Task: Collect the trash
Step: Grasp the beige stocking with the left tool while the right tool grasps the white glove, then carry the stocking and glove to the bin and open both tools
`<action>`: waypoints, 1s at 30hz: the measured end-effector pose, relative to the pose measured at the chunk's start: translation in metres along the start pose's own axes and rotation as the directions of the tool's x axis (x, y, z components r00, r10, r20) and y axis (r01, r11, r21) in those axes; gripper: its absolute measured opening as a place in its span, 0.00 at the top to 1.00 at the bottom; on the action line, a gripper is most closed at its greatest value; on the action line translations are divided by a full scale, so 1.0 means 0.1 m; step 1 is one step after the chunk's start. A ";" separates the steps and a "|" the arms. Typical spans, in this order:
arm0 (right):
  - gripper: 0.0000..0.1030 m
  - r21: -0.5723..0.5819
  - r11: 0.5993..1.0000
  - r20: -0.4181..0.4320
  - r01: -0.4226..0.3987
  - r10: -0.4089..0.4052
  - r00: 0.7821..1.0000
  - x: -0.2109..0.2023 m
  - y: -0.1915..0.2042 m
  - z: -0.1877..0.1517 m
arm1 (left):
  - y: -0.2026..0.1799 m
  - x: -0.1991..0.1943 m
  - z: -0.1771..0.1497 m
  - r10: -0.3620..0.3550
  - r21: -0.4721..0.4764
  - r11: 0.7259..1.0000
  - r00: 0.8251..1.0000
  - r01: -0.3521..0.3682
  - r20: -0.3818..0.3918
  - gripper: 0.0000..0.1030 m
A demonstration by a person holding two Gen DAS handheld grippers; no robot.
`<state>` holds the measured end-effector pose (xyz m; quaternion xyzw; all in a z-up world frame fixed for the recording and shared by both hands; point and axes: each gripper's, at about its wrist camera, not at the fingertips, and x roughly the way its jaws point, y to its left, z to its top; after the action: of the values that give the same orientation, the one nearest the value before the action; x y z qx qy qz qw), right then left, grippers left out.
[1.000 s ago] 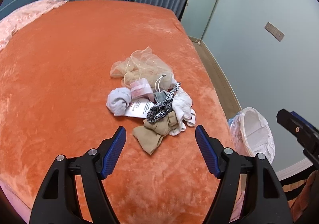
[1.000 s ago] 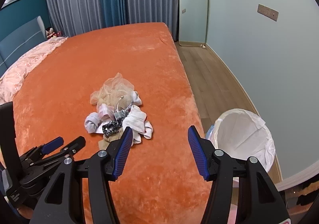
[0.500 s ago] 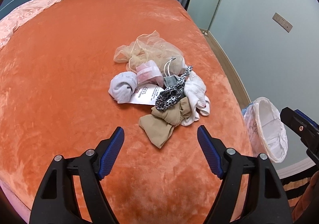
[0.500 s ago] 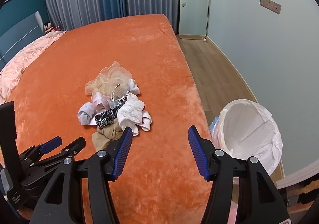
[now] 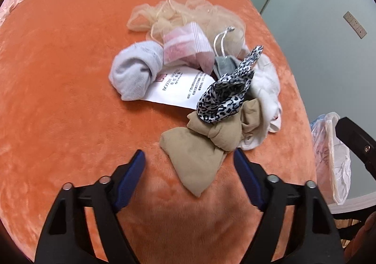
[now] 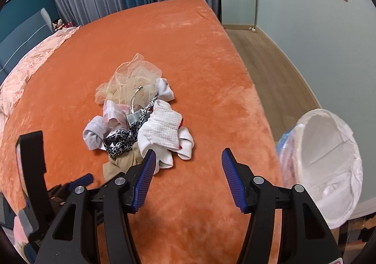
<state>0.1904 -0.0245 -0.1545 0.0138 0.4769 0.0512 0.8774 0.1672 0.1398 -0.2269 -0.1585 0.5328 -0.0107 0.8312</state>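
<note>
Where leopard-print cloth (image 5: pixel 225 97) overlaps it, paper tag (image 5: pixel 181 87) half-hidden; both claws wide, empty.

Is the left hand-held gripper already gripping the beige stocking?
No: the left hand-held gripper is open, its fingers either side of the beige stocking, not closed on it.

We see a heap of soft items on the orange plush bedspread (image 5: pixel 58 71): the tan nylon stocking (image 5: pixel 199 158) lies nearest, the leopard-print fabric strip (image 5: pixel 223 97) on it, the white printed paper tag (image 5: pixel 178 87) behind, the sheer beige tulle bundle (image 5: pixel 183 12) farthest. The white-lined round trash bin (image 6: pixel 324 170) stands on the floor right of the bed.
</note>
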 end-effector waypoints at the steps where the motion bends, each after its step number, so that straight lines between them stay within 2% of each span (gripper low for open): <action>1: 0.45 0.002 1.000 -0.008 -0.009 0.009 1.000 0.06 0.02 0.01 | 0.00 0.05 0.01 -0.006 -0.001 1.000 1.000 0.006 -0.013 0.36; 3: 0.45 -0.005 1.000 -0.024 -0.025 0.025 0.999 0.18 0.07 0.03 | 0.00 0.11 0.02 -0.025 -0.004 1.000 0.999 0.025 -0.023 0.40; 5: 0.46 -0.010 0.999 -0.043 -0.036 0.036 0.998 0.32 0.14 0.03 | -0.04 0.14 0.02 -0.041 0.029 0.999 0.999 0.042 -0.030 0.53; 6: 0.46 -0.010 0.999 -0.049 -0.046 0.045 0.998 0.36 0.16 0.04 | -0.05 0.16 0.02 -0.042 0.043 0.998 0.999 0.043 -0.035 0.66; 7: 0.47 -0.007 0.998 -0.058 -0.059 0.058 0.997 0.41 0.18 0.04 | -0.07 0.17 0.00 -0.040 0.054 0.998 0.999 0.042 -0.037 0.75; 10: 0.50 0.003 0.996 -0.073 -0.090 0.090 0.993 0.54 0.25 0.05 | -0.03 0.16 -0.01 -0.079 0.041 0.996 0.996 0.081 -0.042 0.85; 12: 0.59 0.005 0.994 -0.088 -0.110 0.110 0.990 0.61 0.30 0.05 | -0.01 0.13 -0.01 -0.095 0.034 0.995 0.995 0.097 -0.040 0.87; 16: 0.94 -0.015 0.991 -0.130 -0.131 0.128 0.983 0.76 0.39 0.02 | 0.04 0.04 0.00 -0.100 0.038 0.994 0.995 0.102 -0.029 0.88; 22: 0.96 -0.018 0.989 -0.070 -0.143 0.142 0.987 0.49 0.34 0.04 | 0.09 -0.21 0.05 -0.111 0.026 0.993 0.994 0.111 0.006 0.89; 30: 0.97 0.008 0.992 0.077 -0.128 0.127 0.989 -0.26 -0.01 0.23 | -0.24 -0.80 0.05 -0.150 0.079 0.987 0.983 0.142 0.106 0.89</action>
<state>0.1956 -0.0275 -0.1201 0.0517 0.4416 0.1036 0.8897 0.1410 0.1328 -0.1481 -0.1680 0.4716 -0.0814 0.8618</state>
